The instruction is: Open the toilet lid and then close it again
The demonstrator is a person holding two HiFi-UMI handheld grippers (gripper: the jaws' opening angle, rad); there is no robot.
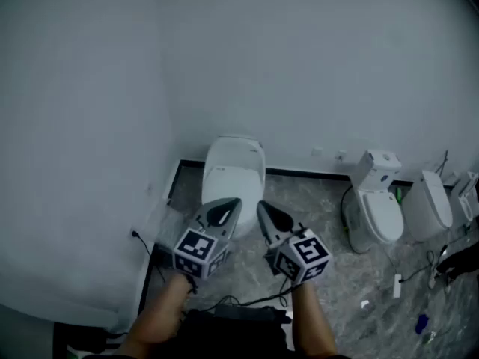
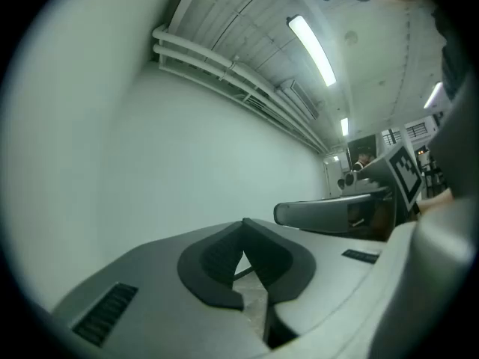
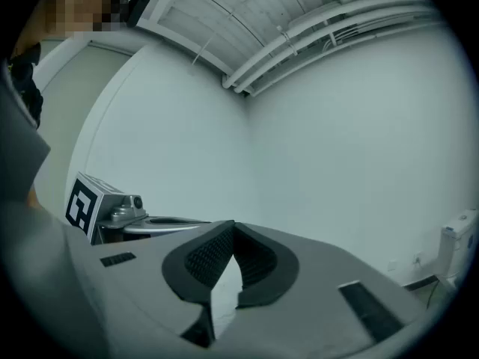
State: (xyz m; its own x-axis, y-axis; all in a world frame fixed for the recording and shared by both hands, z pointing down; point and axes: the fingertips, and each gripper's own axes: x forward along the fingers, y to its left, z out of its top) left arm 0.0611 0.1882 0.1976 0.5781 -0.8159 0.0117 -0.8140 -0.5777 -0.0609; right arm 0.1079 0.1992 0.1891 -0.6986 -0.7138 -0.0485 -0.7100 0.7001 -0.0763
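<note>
The toilet stands on the grey marbled floor against the white wall, in the corner. Its toilet lid lies flat down, so nothing inside the bowl can be seen. The left gripper and the right gripper are held side by side just in front of the lid's near edge, tips pointing toward it; whether either touches it cannot be told. In the left gripper view the left gripper has its jaws closed tip to tip with nothing between them. The right gripper view shows the right gripper the same way, closed and empty. A second toilet stands well apart to the right along the same wall.
</note>
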